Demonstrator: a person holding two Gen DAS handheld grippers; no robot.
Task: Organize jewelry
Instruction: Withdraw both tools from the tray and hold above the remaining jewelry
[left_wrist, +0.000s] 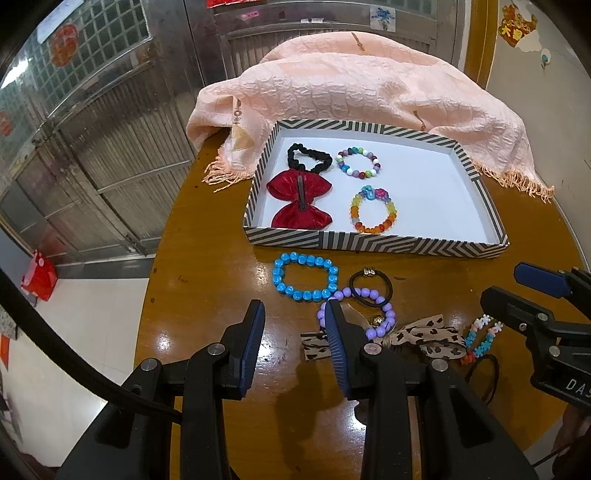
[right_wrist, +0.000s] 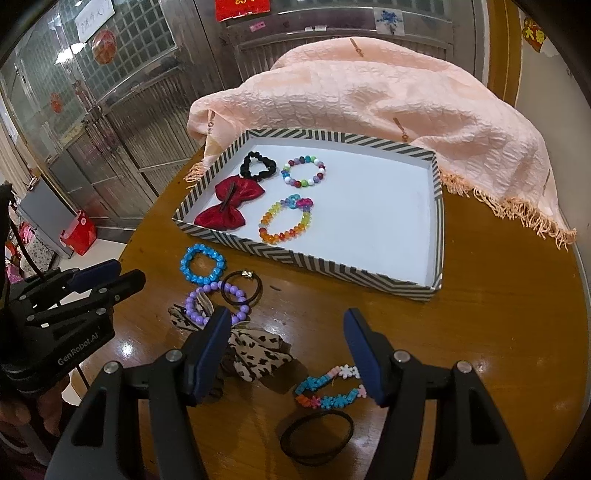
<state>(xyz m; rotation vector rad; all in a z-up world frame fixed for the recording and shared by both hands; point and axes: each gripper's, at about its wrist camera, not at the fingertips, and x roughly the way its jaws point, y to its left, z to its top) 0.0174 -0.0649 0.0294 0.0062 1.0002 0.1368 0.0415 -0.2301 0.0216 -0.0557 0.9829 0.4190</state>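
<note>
Above table w/ loose bracelets, left claw & right claw both gape, nothing held.

**Around the tabletop**

We see a glossy brown wooden tabletop with a crinkled peach fringed shawl heaped along its far side. Behind it we see metal-framed glass doors bearing red decorations, and a red bag on the pale floor.
</note>
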